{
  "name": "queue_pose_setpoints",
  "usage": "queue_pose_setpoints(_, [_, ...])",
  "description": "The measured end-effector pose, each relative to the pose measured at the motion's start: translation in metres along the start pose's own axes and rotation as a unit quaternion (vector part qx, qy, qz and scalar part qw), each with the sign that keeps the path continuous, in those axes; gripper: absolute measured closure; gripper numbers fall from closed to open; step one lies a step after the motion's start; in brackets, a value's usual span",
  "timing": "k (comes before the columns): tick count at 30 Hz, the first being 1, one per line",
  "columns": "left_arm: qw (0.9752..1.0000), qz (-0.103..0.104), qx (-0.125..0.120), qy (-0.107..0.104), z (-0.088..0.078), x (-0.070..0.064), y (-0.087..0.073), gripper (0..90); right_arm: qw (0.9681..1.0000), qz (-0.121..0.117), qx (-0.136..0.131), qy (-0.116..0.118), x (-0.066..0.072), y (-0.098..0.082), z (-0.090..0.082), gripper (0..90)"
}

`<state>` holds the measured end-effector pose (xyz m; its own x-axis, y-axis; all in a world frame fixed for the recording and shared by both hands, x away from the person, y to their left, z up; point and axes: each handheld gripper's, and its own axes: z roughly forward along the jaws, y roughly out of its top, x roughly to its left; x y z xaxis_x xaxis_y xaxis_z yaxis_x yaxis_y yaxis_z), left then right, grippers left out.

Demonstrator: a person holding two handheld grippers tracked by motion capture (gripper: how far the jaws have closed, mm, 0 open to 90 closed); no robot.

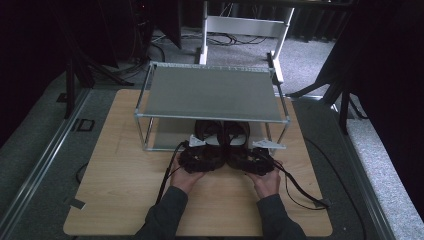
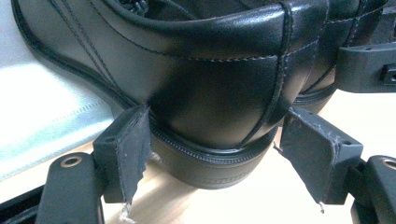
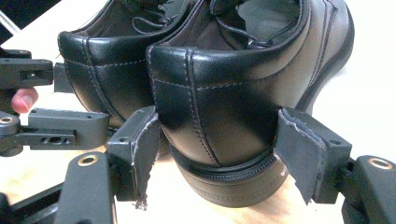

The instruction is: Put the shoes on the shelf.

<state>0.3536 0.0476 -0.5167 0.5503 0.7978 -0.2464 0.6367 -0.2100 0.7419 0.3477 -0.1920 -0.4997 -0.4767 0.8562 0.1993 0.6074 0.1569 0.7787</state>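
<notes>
Black leather left shoe [image 2: 205, 93] and right shoe [image 3: 233, 102] sit under the near rack [image 1: 212, 117] edge; left gripper [image 2: 215, 154] and right gripper [image 3: 219, 156] straddle the heels, pads spread, barely touching

The high view is dim and soft; black surrounds swallow detail from nine to three o'clock, and the wooden table [image 1: 125, 165] is the brightest area. Both gripper views are brighter but hazy. White glare washes out the left gripper view at nine o'clock and the right gripper view at three o'clock. Pale sheen streaks the black shoe leather [image 3: 224, 107].
</notes>
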Motion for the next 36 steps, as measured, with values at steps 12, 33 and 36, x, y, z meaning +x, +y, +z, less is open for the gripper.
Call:
queue_pose_setpoints(12, [0.9994,0.011,-0.008,0.031,0.008,0.015,0.01,30.6,0.9998,0.013,-0.013,-0.011,-0.003,0.007,0.024,30.6])
queue_pose_setpoints(33, [0.9987,-0.014,-0.009,0.049,0.01,0.023,0.012,38.5,0.9994,0.017,-0.013,-0.029,-0.01,0.01,0.047,31.8])
queue_pose_setpoints(36, [0.9988,-0.016,-0.019,0.043,-0.002,0.024,0.005,38.3,0.999,0.01,-0.016,-0.04,-0.009,0.003,0.037,34.7])
